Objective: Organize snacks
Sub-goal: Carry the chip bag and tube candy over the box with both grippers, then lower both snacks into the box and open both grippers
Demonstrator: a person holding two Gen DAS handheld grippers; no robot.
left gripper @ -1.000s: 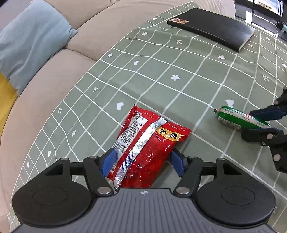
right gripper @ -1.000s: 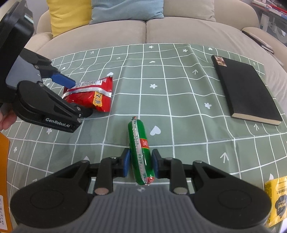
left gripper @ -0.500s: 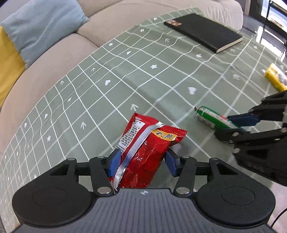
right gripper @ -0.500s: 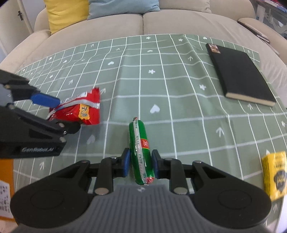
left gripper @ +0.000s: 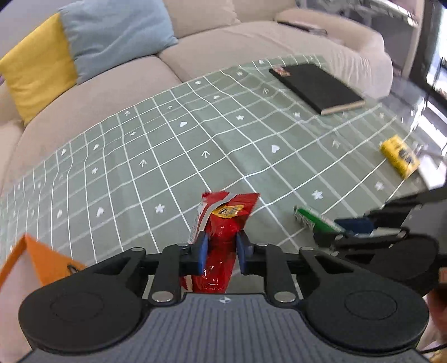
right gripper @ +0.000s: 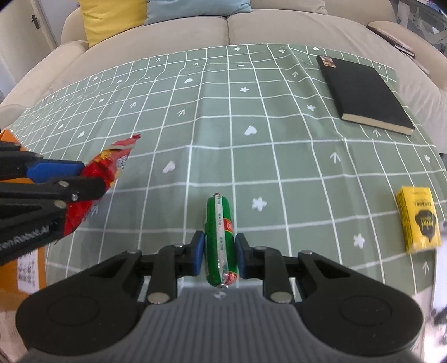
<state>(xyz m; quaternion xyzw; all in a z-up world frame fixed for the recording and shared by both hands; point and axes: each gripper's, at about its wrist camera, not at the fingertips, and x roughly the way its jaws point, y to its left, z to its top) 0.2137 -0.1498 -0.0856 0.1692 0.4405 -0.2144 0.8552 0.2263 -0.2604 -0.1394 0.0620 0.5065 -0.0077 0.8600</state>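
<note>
My left gripper point(left gripper: 220, 251) is shut on a red snack packet point(left gripper: 223, 223) and holds it up off the green checked tablecloth point(left gripper: 223, 139). The packet also shows in the right wrist view point(right gripper: 106, 173), at the left, between the left gripper's fingers. My right gripper point(right gripper: 218, 257) is shut on a green sausage stick point(right gripper: 220, 237), held above the cloth. The sausage point(left gripper: 313, 220) and the right gripper point(left gripper: 349, 229) show at the right of the left wrist view. A yellow snack box point(right gripper: 419, 217) lies on the cloth at the right edge.
A black notebook point(right gripper: 363, 92) lies at the far right of the cloth. An orange box point(left gripper: 33, 262) stands at the near left, also seen in the right wrist view point(right gripper: 25, 273). A beige sofa point(right gripper: 251, 25) with yellow and blue cushions lies beyond the table.
Both grippers have risen and pulled back with their snacks. The left gripper has squeezed tighter on the red packet and swung left; the orange box has come into view.
</note>
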